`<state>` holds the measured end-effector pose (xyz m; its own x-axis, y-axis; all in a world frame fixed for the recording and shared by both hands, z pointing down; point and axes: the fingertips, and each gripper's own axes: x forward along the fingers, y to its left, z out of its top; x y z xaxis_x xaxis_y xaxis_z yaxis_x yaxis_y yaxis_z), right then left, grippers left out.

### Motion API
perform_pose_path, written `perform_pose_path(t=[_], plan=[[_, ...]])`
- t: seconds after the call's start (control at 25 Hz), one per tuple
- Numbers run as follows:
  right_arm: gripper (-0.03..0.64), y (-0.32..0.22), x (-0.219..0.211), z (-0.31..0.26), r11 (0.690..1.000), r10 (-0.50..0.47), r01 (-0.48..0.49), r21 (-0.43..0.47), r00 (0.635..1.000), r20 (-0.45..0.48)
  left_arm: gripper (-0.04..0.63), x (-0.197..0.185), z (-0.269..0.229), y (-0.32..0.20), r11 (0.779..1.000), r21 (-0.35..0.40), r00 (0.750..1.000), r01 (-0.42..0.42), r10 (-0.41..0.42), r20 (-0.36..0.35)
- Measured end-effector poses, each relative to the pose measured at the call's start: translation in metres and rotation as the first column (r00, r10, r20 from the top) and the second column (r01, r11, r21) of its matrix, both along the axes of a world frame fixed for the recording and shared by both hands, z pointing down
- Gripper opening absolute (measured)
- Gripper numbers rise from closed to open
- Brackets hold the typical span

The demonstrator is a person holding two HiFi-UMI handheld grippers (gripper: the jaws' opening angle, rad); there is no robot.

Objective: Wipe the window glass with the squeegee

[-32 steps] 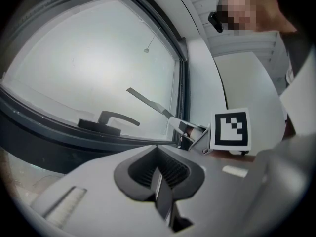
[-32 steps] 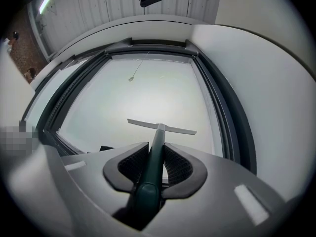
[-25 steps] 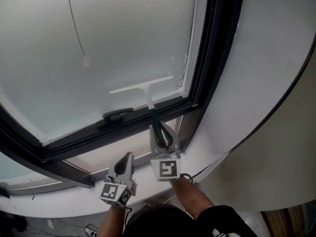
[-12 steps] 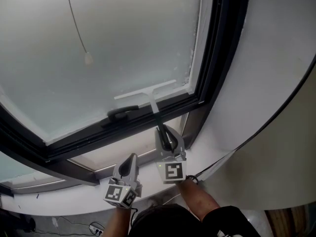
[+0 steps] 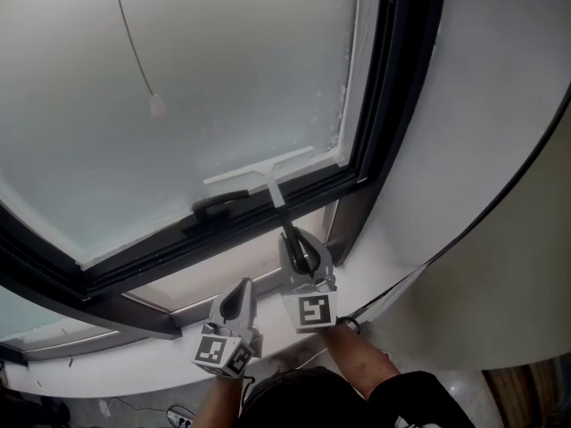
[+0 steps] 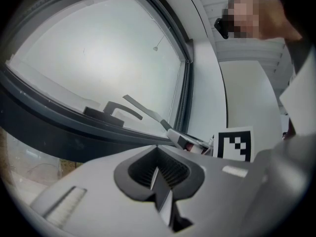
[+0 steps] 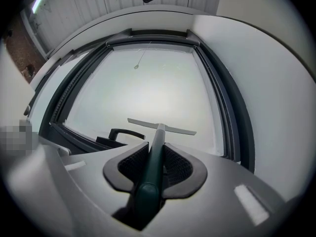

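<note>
Low in the right corner of the frosted window glass (image 5: pixel 223 78), the white-bladed squeegee with the dark green handle (image 5: pixel 272 188) is lying against the pane. Its blade is sitting just above the bottom rail of the dark metal window frame (image 5: pixel 393 87). The right claw (image 5: pixel 299 252) is gripping the green handle, with both jaws pressing on it from either side. Seen from the right gripper view, the squeegee (image 7: pixel 159 130) is running straight out from between the ribbed pads of that claw (image 7: pixel 155 157) and up to the crosswise blade.

The left claw (image 5: pixel 236 306) is hovering beside and below the right one, over the white sill (image 5: pixel 116 373). Its jaws are closing on nothing, and in the left gripper view (image 6: pixel 159 172) the pads are meeting.

Just left of the squeegee's neck, a black lever handle (image 5: pixel 219 203) is sticking out from the bottom rail, close to the blade's left end. The blade's right end is sitting near the frame's upright on the right, leaving little room on that side. Above and to the left, the glass is stretching wide and bare. A thin pull cord with a pale toggle (image 5: pixel 157 107) is hanging well apart from the blade. Right of the frame, a white curved wall (image 5: pixel 482 105) is rising, and a black cable (image 5: pixel 464 239) is trailing across it.
</note>
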<state>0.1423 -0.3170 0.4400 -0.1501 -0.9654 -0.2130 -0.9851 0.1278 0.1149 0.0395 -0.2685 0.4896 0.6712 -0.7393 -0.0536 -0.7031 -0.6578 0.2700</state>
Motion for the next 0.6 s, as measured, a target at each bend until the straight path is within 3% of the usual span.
perform_pose_path(t=[0.2,0.36,0.6], plan=[[0.098,0.001,0.001,0.002,1.0,0.008,-0.008,-0.007,1.0,-0.002,-0.002,0.002,-0.002,-0.004,1.0,-0.011,0.999,-0.02,0.019,-0.039],[0.098,0.006,0.003,-0.005,0.999,0.037,-0.037,-0.001,0.999,-0.032,-0.002,0.004,-0.005,-0.005,0.998,0.023,0.997,-0.057,0.058,-0.05],[0.098,0.01,0.013,-0.077,0.99,0.05,-0.044,0.135,0.998,-0.04,-0.002,0.002,-0.033,-0.011,0.994,0.085,0.994,-0.076,0.082,-0.073]])
